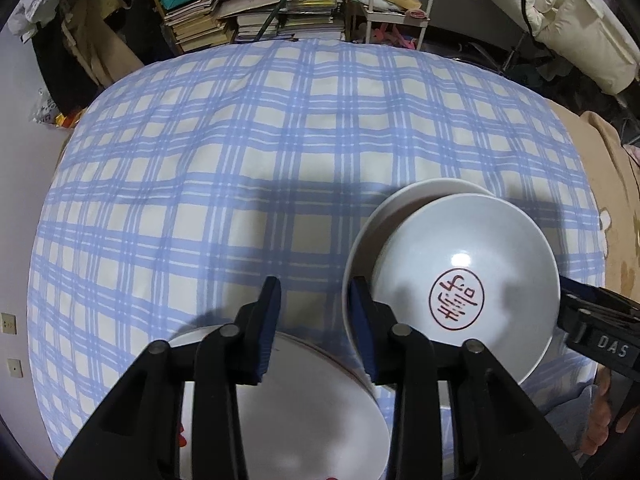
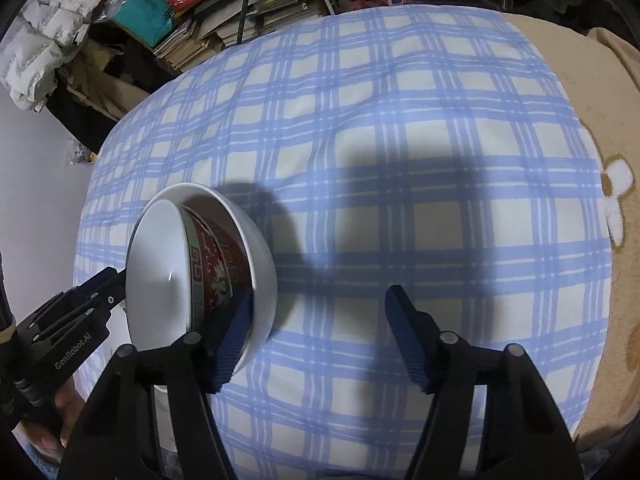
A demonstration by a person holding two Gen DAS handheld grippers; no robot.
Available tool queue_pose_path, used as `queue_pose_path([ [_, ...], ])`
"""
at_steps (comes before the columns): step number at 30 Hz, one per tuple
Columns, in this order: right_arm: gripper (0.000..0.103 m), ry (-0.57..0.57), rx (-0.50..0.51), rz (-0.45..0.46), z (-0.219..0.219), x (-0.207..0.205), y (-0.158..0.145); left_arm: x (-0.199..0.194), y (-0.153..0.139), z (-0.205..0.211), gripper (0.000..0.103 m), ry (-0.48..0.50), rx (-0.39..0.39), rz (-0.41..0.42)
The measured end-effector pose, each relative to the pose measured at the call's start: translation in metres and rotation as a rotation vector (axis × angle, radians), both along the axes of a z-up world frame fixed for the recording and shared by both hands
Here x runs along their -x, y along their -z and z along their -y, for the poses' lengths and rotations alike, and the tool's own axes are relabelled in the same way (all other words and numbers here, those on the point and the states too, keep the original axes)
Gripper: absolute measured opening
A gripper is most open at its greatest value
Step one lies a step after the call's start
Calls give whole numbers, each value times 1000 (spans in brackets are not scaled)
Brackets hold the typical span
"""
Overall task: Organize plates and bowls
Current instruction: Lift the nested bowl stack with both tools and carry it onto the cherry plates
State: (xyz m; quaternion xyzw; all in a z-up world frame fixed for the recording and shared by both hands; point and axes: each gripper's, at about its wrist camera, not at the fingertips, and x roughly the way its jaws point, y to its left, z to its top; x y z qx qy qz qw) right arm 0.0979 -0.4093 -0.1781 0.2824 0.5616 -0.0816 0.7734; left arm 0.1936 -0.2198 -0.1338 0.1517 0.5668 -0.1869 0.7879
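In the left wrist view a white bowl with a red seal mark [image 1: 466, 280] sits nested in a larger plain white bowl [image 1: 404, 204] to the right of my left gripper [image 1: 314, 308], which is open and empty; its right finger [image 1: 362, 320] is beside the stack's rim. Below the fingers lies a white plate [image 1: 320, 400]. In the right wrist view the same stack appears tilted: a red-and-green patterned bowl [image 2: 212, 268] inside the white bowl [image 2: 264, 272]. My right gripper [image 2: 320, 328] is open, its left finger [image 2: 236, 336] against the stack.
The dishes rest on a blue-and-white plaid cloth [image 1: 240, 160]. A tan blanket [image 2: 592, 92] lies to the right. Stacked books and shelves [image 1: 240, 16] stand behind the far edge. A white wall [image 2: 36, 160] is at the left.
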Motion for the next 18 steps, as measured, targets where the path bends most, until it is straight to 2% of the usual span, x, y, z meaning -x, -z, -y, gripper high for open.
queue_pose_path([
  [2,61,-12,-18,-12,-3,-4,4,1,3,3,14,30,4,-16],
  [6,45,-2,-59,-2,-6,-10,5,4,4,8,5,52,-1,-6],
  [11,33,-2,-72,-1,-8,-14,6,2,6,8,3,46,29,-23],
  [15,12,-22,-62,13,-18,-19,2,-3,9,5,3,43,42,-43],
  [18,12,-16,-33,14,-24,-21,-1,-7,11,2,3,15,67,-70],
])
